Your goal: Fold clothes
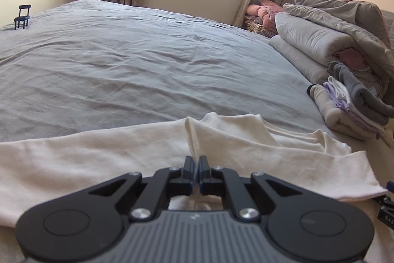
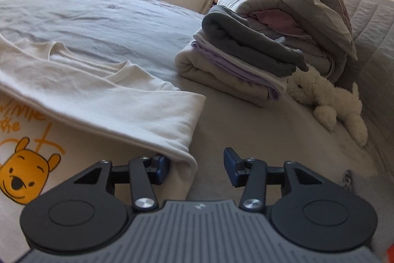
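Note:
A cream long-sleeved shirt (image 1: 123, 152) with a yellow bear print (image 2: 22, 179) lies on the near part of the grey bed (image 1: 147, 53). My left gripper (image 1: 196, 164) is shut on a raised fold of the shirt's cloth. My right gripper (image 2: 197, 164) is open, with the folded sleeve cuff (image 2: 182, 154) lying between its fingers, next to the left finger. The sleeve (image 2: 110, 100) lies folded across the shirt's body.
A stack of folded clothes (image 2: 236, 61) sits at the right, in front of a pile of folded quilts (image 2: 295, 4). A white plush toy (image 2: 327, 100) lies beside the stack. A small dark stand (image 1: 22, 16) is at the far left. A window and curtains are behind.

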Demonstrator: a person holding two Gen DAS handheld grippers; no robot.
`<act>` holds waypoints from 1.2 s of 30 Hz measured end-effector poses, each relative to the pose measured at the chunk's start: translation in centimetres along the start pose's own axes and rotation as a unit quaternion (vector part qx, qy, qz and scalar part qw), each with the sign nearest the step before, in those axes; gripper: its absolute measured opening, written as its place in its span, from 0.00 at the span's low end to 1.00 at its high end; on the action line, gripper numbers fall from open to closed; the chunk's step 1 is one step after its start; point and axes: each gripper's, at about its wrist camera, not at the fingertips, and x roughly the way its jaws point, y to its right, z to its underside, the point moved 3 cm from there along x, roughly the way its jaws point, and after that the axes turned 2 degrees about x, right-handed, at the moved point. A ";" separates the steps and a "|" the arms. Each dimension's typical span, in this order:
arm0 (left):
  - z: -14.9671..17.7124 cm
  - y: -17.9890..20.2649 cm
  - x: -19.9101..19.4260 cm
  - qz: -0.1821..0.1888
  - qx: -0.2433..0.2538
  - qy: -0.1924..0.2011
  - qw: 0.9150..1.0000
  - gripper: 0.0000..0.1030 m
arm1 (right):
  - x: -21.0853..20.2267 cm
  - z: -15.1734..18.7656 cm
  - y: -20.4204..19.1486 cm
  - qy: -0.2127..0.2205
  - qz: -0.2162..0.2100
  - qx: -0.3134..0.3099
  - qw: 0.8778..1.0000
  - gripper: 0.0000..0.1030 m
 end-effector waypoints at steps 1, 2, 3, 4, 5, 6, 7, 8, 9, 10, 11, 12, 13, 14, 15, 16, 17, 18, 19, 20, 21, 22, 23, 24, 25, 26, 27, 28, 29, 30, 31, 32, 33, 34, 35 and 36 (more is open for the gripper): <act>0.1 0.0 0.1 -0.003 0.001 0.000 1.000 0.04 | 0.1 0.1 -0.1 -0.004 0.006 -0.008 1.000 0.46; 0.1 -0.1 0.1 -0.004 0.002 -0.001 1.000 0.05 | 0.1 0.1 -0.2 -0.007 0.013 -0.016 1.000 0.46; 0.2 -0.1 0.2 -0.006 0.004 -0.003 1.000 0.05 | 0.2 0.2 -0.4 -0.011 0.019 -0.024 0.999 0.46; 0.3 -0.1 0.3 -0.007 0.005 -0.005 1.000 0.07 | 0.2 0.3 -0.5 -0.014 0.026 -0.032 0.999 0.46; 0.3 -0.1 0.3 -0.009 0.007 -0.008 1.000 0.11 | 0.3 0.4 -0.6 -0.018 0.030 -0.040 0.999 0.46; 0.3 -0.2 0.3 -0.013 0.009 -0.010 1.000 0.12 | 0.4 0.5 -0.7 -0.020 0.032 -0.047 0.998 0.46; 0.2 -0.3 0.1 -0.015 0.009 -0.012 1.000 0.15 | 0.4 0.5 -0.9 -0.022 0.034 -0.053 0.998 0.46; 0.1 -0.4 0.0 -0.017 0.010 -0.014 1.000 0.16 | 0.3 0.5 -0.9 -0.023 0.032 -0.056 0.998 0.46; 0.0 -0.5 -0.2 -0.019 0.009 -0.016 1.000 0.17 | 0.1 0.5 -0.8 -0.024 0.029 -0.058 0.998 0.46; -0.2 -0.7 -0.4 -0.021 0.005 -0.017 1.000 0.22 | -0.1 0.4 -0.7 -0.027 0.023 -0.055 0.998 0.46; -0.3 -1.0 -0.7 -0.022 -0.001 -0.016 1.000 0.26 | -0.3 0.3 -0.4 -0.031 0.013 -0.049 0.998 0.47; -0.4 -1.3 -1.0 -0.024 -0.008 -0.014 1.000 0.26 | -0.6 0.1 -0.1 -0.036 0.002 -0.042 0.998 0.47; -0.6 -1.5 -1.4 -0.026 -0.015 -0.011 0.999 0.26 | -1.0 0.0 0.2 -0.043 -0.009 -0.032 0.999 0.47; -0.7 -1.7 -1.7 -0.031 -0.020 -0.005 0.999 0.26 | -1.5 -0.1 0.6 -0.050 -0.020 -0.021 0.998 0.47; -0.9 -1.9 -2.1 -0.034 -0.024 0.002 0.999 0.26 | -2.0 -0.3 0.8 -0.050 -0.032 -0.011 0.998 0.47; -1.1 -1.9 -2.6 -0.033 -0.027 0.010 0.999 0.26 | -2.5 -0.4 1.1 -0.049 -0.044 -0.002 0.998 0.47; -1.2 -1.9 -3.0 -0.032 -0.030 0.019 0.999 0.26 | -3.1 -0.6 1.3 -0.048 -0.057 0.008 0.997 0.47; -1.4 -1.8 -3.5 -0.029 -0.032 0.027 0.999 0.26 | -3.5 -0.9 1.5 -0.041 -0.069 0.021 0.997 0.47; -1.6 -1.4 -3.8 -0.022 -0.030 0.036 0.999 0.26 | -3.9 -1.3 1.7 -0.032 -0.081 0.035 0.996 0.47; -1.7 -0.8 -3.9 -0.013 -0.024 0.041 0.999 0.26 | -4.1 -1.6 1.8 -0.023 -0.093 0.050 0.994 0.47; -1.6 -0.3 -4.0 -0.002 -0.016 0.043 0.999 0.26 | -4.2 -2.0 1.8 -0.014 -0.104 0.065 0.992 0.47; -1.4 0.3 -3.9 0.008 -0.008 0.044 0.999 0.26 | -4.1 -2.2 1.8 -0.006 -0.117 0.080 0.990 0.46; -1.1 0.8 -3.6 0.014 0.001 0.039 0.999 0.26 | -3.8 -2.4 1.6 -0.001 -0.124 0.089 0.988 0.45; -0.7 1.3 -3.3 0.021 0.010 0.034 0.999 0.26 | -3.4 -2.5 1.4 0.004 -0.131 0.096 0.987 0.40; -0.4 1.7 -3.0 0.025 0.016 0.030 0.999 0.26 | -2.9 -2.5 1.2 0.005 -0.132 0.099 0.986 0.36; -0.1 1.8 -2.8 0.023 0.018 0.027 0.999 0.26 | -2.4 -2.4 0.9 0.005 -0.132 0.101 0.986 0.34; 0.2 1.8 -2.6 0.021 0.019 0.024 0.999 0.26 | -1.9 -2.2 0.8 -0.002 -0.135 0.104 0.985 0.33; 0.6 1.9 -2.3 0.019 0.020 0.021 0.999 0.26 | -1.4 -1.9 0.7 -0.011 -0.138 0.108 0.984 0.32; 0.9 1.9 -2.1 0.017 0.022 0.018 0.999 0.26 | -0.9 -1.6 0.6 -0.020 -0.141 0.110 0.984 0.31; 1.2 1.9 -1.9 0.015 0.023 0.015 1.000 0.26 | -0.7 -1.3 0.5 -0.026 -0.139 0.105 0.984 0.27; 1.5 2.0 -1.7 0.013 0.024 0.012 1.000 0.26 | -0.4 -1.1 0.3 -0.032 -0.137 0.100 0.985 0.24; 1.9 2.0 -1.4 0.011 0.025 0.009 1.000 0.26 | -0.2 -0.9 0.2 -0.038 -0.134 0.095 0.986 0.24; 2.1 2.1 -1.3 0.009 0.026 0.006 1.000 0.26 | 0.1 -0.7 0.0 -0.044 -0.132 0.090 0.986 0.24; 1.9 2.1 -1.6 0.009 0.023 0.005 1.000 0.26 | 0.0 -0.8 0.1 -0.047 -0.130 0.093 0.986 0.24; 1.8 2.1 -1.9 0.008 0.019 0.004 1.000 0.27 | 0.0 -0.9 0.1 -0.050 -0.127 0.097 0.986 0.24; 1.7 1.9 -2.4 0.005 0.012 0.002 1.000 0.30 | -0.1 -1.0 0.1 -0.050 -0.126 0.101 0.986 0.25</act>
